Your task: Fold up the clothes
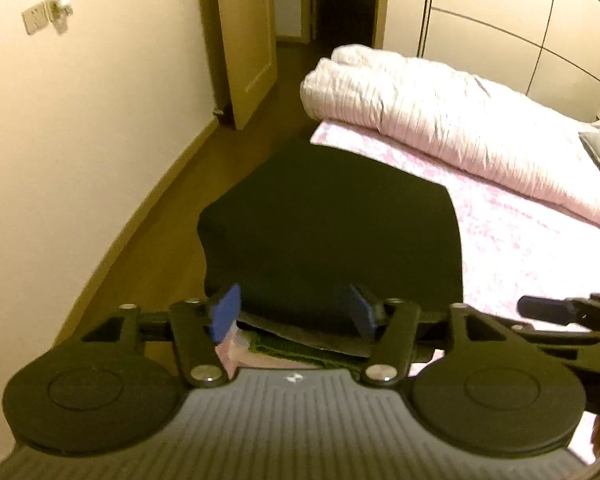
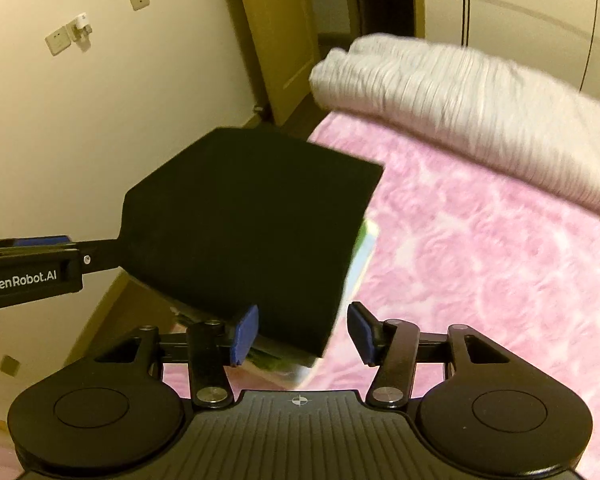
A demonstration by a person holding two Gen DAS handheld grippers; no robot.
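A folded black garment (image 1: 328,232) lies on top of a small stack of folded clothes (image 1: 300,350) with grey, green and pink layers, at the bed's left edge. My left gripper (image 1: 294,312) is open wide, its blue pads (image 1: 226,312) on either side of the garment's near edge. In the right wrist view the same black garment (image 2: 252,220) has its near corner between the fingers of my right gripper (image 2: 303,334), which is open. The left pad is at the cloth and the right pad stands apart from it. The left tool's labelled housing (image 2: 28,276) shows at the left edge.
The pink patterned bedsheet (image 1: 520,248) stretches to the right. A rolled white quilt (image 1: 440,120) lies across the far side of the bed. Left of the bed are a wooden floor (image 1: 172,248), a wall with sockets (image 1: 36,20) and an open door (image 1: 244,40).
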